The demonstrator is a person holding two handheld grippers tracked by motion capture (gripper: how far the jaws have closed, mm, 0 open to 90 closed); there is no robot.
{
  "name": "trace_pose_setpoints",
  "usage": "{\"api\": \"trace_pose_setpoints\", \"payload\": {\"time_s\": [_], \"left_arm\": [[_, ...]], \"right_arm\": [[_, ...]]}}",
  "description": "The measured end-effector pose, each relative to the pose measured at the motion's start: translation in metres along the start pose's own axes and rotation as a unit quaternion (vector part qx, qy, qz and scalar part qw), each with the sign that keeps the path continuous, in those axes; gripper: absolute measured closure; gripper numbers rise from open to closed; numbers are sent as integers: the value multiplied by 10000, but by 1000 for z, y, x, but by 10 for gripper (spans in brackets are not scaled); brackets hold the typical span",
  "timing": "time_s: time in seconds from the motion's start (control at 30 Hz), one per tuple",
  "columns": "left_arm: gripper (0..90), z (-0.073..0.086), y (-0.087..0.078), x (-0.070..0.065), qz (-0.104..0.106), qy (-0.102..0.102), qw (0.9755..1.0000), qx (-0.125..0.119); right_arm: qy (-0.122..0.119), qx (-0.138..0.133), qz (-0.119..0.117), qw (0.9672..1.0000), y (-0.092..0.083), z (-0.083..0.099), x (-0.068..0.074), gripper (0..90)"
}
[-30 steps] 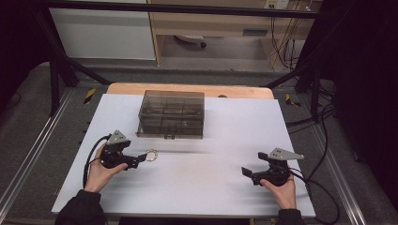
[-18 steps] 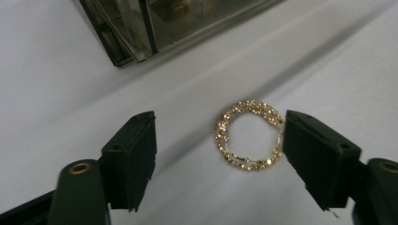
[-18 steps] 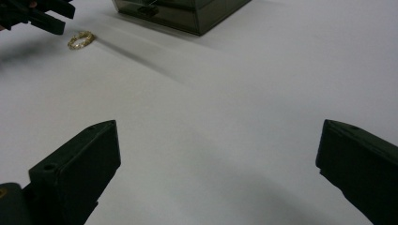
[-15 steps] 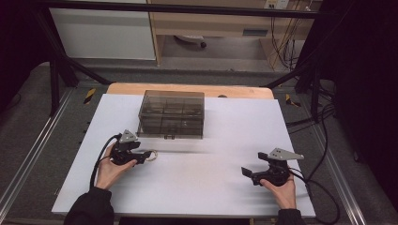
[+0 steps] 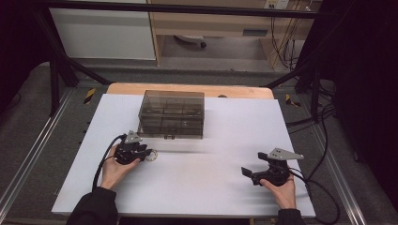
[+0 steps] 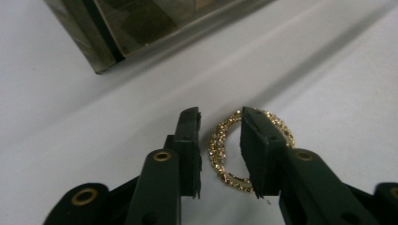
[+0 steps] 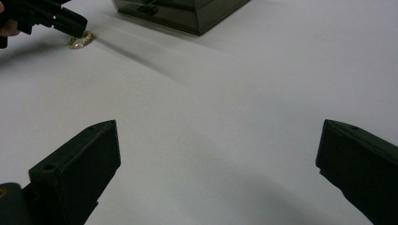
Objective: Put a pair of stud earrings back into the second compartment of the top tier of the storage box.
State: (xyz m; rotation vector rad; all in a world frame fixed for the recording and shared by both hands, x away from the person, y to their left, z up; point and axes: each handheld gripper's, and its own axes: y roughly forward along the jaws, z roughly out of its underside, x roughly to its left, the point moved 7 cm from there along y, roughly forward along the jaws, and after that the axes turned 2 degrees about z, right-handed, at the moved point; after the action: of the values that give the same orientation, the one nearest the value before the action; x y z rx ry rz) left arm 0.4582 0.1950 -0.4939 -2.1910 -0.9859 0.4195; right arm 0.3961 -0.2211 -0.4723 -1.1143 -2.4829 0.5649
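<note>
Now: left gripper (image 6: 219, 150) jaws partly open astride gold rhinestone ring (image 6: 225, 154) lying flat on white table (image 5: 211, 187), beside smoky box (image 5: 172, 114). Right gripper (image 7: 218, 168) wide open, empty. Risk: thin ring skidding away under closing jaws.

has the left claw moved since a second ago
Yes. In the high view the left claw has slid right and forward, toward the smoky box, and now straddles the gold ring.
</note>
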Motion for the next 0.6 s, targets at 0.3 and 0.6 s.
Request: {"api": "trace_pose_setpoints", "payload": {"time_s": [0.3,0.6], "left_arm": [[788,0,3,0,-11,72,10000,25],[853,0,0,1,-8,89,10000,-2]], "right_arm": [[-5,-12,-4,10000,0,0,0,7],[-3,-10,-4,10000,0,0,0,7]]}}
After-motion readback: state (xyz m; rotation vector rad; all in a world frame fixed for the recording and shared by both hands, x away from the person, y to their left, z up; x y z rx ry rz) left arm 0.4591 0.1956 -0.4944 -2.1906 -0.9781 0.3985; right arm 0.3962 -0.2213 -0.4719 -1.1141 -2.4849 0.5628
